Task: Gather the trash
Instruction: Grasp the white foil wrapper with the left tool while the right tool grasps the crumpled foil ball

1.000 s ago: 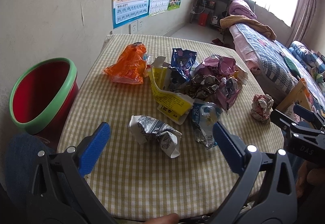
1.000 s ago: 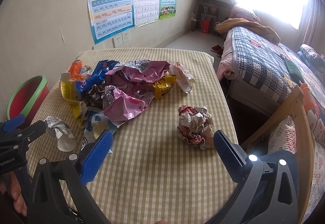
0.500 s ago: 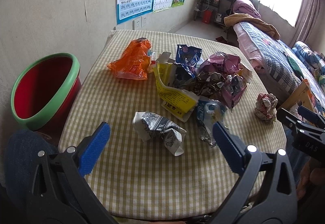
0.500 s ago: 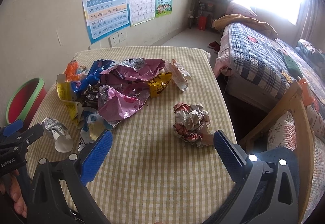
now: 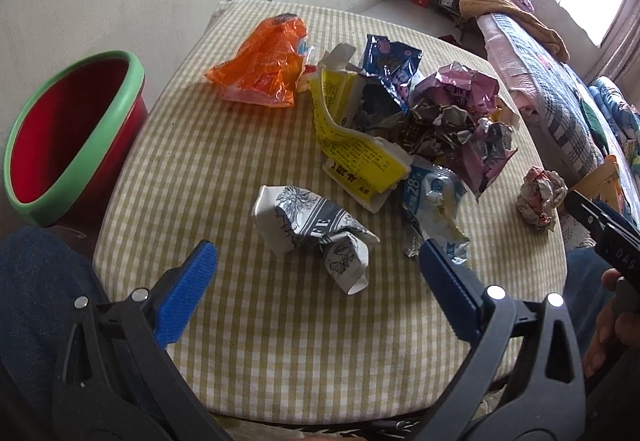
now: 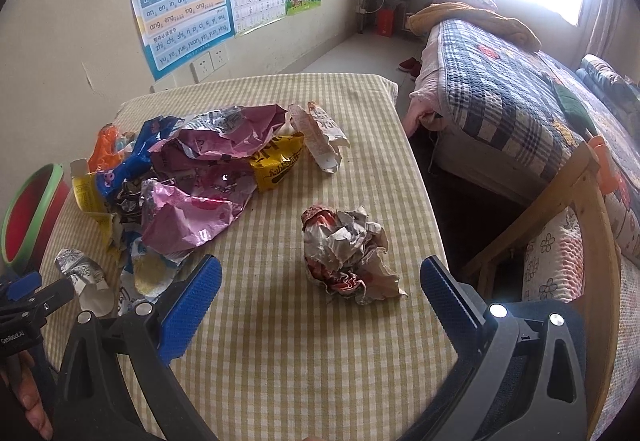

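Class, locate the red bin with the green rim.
In the left wrist view the red bin stands on the floor at far left, beside the checked table, nearest the orange wrapper.

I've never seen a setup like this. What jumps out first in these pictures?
A heap of crumpled snack wrappers covers the far half of the checked tablecloth, with an orange bag at its left. A red bin with a green rim stands left of the table.

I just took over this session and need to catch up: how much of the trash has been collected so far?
Nothing looks collected: what shows of the red bin is bare. The left gripper is open and empty, lined up on the grey-white carton; the right gripper is open around the crumpled ball. The orange wrapper and the wrapper pile remain on the table.
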`<state>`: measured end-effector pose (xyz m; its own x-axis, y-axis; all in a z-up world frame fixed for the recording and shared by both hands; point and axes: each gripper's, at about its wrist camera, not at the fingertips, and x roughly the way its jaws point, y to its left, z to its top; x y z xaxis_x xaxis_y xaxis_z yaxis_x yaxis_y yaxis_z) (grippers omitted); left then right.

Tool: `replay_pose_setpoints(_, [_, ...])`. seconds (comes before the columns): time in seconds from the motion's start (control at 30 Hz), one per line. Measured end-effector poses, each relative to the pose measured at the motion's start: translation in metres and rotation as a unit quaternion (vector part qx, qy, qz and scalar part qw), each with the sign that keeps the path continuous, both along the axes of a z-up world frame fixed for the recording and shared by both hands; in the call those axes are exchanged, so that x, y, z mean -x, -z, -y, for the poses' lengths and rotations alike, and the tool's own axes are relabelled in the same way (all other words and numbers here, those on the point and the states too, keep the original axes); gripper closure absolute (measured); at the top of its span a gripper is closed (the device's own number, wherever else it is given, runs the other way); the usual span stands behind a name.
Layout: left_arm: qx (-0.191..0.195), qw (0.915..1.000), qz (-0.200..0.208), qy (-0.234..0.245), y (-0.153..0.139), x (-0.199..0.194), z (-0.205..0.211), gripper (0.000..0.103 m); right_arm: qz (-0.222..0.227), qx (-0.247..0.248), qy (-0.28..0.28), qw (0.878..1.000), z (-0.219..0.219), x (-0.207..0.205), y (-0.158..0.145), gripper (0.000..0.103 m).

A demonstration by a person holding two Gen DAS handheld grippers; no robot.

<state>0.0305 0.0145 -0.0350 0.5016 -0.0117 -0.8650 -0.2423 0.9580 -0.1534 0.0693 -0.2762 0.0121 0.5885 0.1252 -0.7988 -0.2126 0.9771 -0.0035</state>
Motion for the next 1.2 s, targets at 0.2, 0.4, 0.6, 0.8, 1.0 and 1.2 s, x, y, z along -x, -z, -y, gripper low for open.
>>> replay_pose_setpoints(0.2, [0.010, 0.9996, -0.025, -0.003, 0.018, -0.013, 0.002, 0.004, -0.007, 0.013, 0.007, 1.000, 0.002, -0.020, 0.014, 0.007])
replay_pose_setpoints(0.4, [0.002, 0.9997, -0.025, -0.001, 0.027, -0.018, 0.003, 0.009, -0.024, 0.011, 0.013, 1.000, 0.006, -0.034, 0.030, 0.007])
replay_pose_setpoints(0.6, [0.005, 0.9997, -0.025, 0.001, 0.034, -0.022, 0.002, 0.035, -0.038, 0.019, 0.010, 0.999, 0.006, -0.044, 0.043, 0.027])
replay_pose_setpoints(0.8, [0.015, 0.9998, -0.010, 0.006, 0.033, -0.016, 0.000, 0.038, -0.048, 0.013, 0.003, 0.999, 0.008, -0.042, 0.047, 0.063])
replay_pose_setpoints(1.0, [0.011, 0.9997, 0.016, 0.013, 0.017, -0.007, 0.002, 0.039, -0.029, 0.011, -0.005, 1.000, 0.005, -0.036, 0.035, 0.076])
replay_pose_setpoints(1.2, [0.009, 0.9993, 0.033, 0.012, 0.002, -0.001, -0.002, 0.039, -0.008, -0.003, -0.025, 1.000, -0.003, -0.022, 0.011, 0.078])
